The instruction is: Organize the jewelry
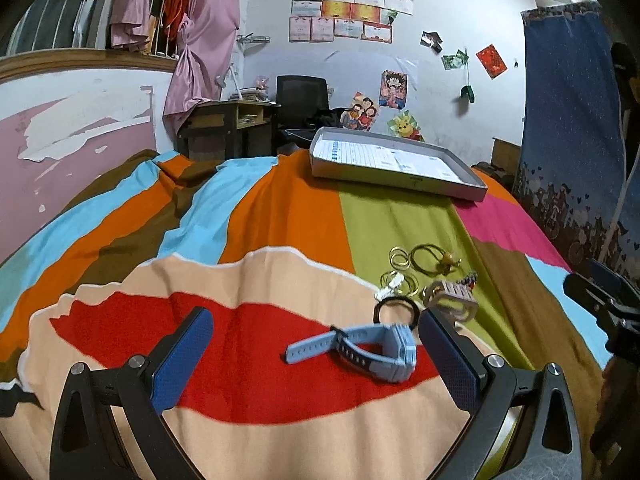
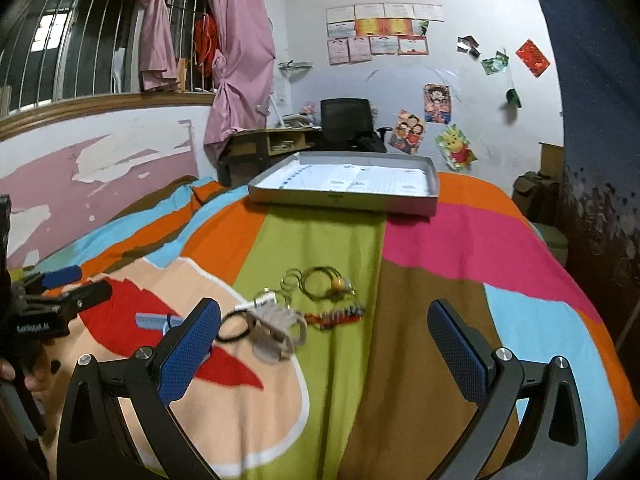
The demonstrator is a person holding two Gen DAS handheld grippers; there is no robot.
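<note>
**Both claws spread wide over the striped bedspread**

On the left we hold our left claw with its blue-padded fingers spread wide and gripping nothing. Between those fingers, nearer the right one, lies the light blue plastic wristwatch on the red patch of the multicoloured striped bedspread. Just past that right fingertip sits a black ring-shaped hair band, then a pale transparent hair claw clip, thin gold hoops and a small string of coloured beads. Far ahead rests the shallow grey cardboard tray.

Our right claw is also spread wide and empty. The clip, hoops and beads lie just ahead of its left finger; green and brown cloth fills the gap between the fingers.
</note>
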